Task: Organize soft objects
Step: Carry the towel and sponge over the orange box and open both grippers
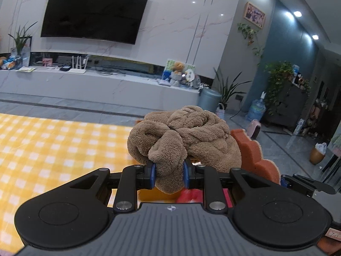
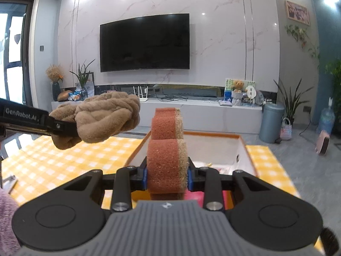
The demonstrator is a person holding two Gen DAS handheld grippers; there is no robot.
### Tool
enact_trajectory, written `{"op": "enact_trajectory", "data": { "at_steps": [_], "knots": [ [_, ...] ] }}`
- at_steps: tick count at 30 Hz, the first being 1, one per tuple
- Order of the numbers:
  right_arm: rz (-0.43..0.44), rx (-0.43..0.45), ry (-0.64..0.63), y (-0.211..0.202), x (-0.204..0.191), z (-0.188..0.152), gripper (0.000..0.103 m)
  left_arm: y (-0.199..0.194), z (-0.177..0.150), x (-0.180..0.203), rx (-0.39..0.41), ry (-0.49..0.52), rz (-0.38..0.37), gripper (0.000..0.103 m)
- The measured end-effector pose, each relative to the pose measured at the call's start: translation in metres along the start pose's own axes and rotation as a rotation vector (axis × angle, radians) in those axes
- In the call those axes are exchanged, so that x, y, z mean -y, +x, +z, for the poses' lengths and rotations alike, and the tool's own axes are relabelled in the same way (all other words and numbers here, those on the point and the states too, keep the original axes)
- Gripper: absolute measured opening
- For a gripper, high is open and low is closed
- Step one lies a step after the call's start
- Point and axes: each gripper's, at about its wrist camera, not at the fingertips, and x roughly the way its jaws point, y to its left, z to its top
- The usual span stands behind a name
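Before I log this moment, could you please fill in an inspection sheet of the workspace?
Surface: table under a yellow checked cloth.
Job's things: brown fluffy towel, bunched and held in the air; orange sponge, held upright; open box with orange rim beyond the sponge.
Clutter: red and pink items in the box, too hidden to name.
Grippers: left claw shut on the towel; right claw shut on the sponge.
Cables: loose leads on the TV bench.
Surroundings: wall television, router, teddy bear, grey bin, potted plants.
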Motion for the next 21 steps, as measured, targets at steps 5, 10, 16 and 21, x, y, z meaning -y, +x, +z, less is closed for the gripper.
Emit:
{"op": "enact_trajectory", "data": {
  "at_steps": [5,10,16,21],
  "knots": [
    [-0.03,-0.004,-0.038,0.018,0.024,0.023,0.032,0.025,0.015,0.014,0.009,0.009,-0.037,0.027],
    [-0.061,-0.009,-0.056,0.039,0.05,0.041,0.032,0.057,0.026,0.031,-0.011,0.042,-0.066,0.027],
    [-0.093,-0.055,-0.072,0.074,0.076,0.05,0.031,0.101,0.031,0.042,-0.059,0.069,-0.078,0.027],
    [-0.129,-0.108,-0.09,0.111,0.096,0.048,0.032,0.135,0.025,0.041,-0.114,0.042,-0.103,0.027]
  ]
}}
